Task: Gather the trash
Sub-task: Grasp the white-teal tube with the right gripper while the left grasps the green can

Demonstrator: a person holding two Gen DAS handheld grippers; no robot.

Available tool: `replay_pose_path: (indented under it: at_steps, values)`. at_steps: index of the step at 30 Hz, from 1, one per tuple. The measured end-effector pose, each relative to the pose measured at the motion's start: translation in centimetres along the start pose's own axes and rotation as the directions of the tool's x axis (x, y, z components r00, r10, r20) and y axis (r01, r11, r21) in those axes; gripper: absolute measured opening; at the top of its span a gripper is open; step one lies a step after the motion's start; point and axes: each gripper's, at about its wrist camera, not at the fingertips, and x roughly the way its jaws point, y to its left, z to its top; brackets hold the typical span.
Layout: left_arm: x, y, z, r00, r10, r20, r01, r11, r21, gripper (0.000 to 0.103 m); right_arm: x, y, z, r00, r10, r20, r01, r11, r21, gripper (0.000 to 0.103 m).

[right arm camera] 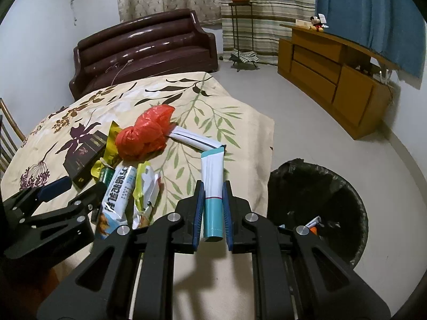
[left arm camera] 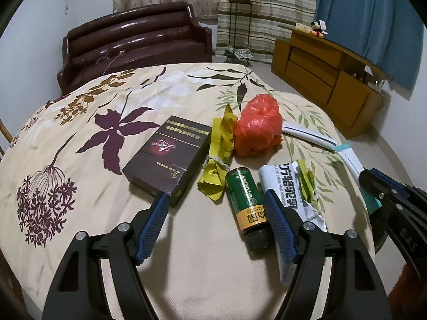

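Observation:
Trash lies on a floral bedspread (left arm camera: 106,101): a green can (left arm camera: 246,200), a dark box (left arm camera: 168,157), yellow wrappers (left arm camera: 218,157), a red plastic bag (left arm camera: 257,125), a white milk-powder pouch (left arm camera: 291,186) and a white tube box (left arm camera: 309,133). My left gripper (left arm camera: 216,202) is open, its fingers straddling the can's near end. My right gripper (right arm camera: 213,189) is shut on a white and teal tube (right arm camera: 212,186), at the bed's right edge. The red bag (right arm camera: 144,136) and pouch (right arm camera: 117,192) also show in the right wrist view.
A bin lined with a black bag (right arm camera: 320,200) stands on the floor right of the bed, with some trash inside. A brown sofa (left arm camera: 136,42), a plant stand (left arm camera: 240,21) and a wooden cabinet (left arm camera: 328,80) stand beyond.

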Motion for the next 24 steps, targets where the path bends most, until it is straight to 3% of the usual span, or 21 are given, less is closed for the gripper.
replay_pose_path:
  at_steps: [10,16,20,24]
  values:
    - [0.2,-0.3,-0.2,1.0,-0.017,-0.018,0.018,1.0,0.02,0.067,0.1,-0.3,-0.6,1.0,0.013,-0.011,-0.013,1.0,0.009,0.014]
    - [0.2,-0.6,-0.5,0.999,-0.047,-0.023,0.047,0.998,0.04,0.052,0.2,-0.1,-0.7,1.0,0.016,-0.016,-0.016,1.0,0.007,0.014]
    - [0.3,-0.2,-0.8,0.994,-0.104,-0.04,0.105,0.994,0.028,0.033,0.3,-0.1,-0.8,1.0,0.017,-0.018,-0.017,1.0,0.008,0.014]
    - [0.4,-0.1,-1.2,0.992,-0.116,-0.049,0.117,0.993,0.026,0.026,0.3,-0.1,-0.8,1.0,0.016,-0.017,-0.016,1.0,0.009,0.014]
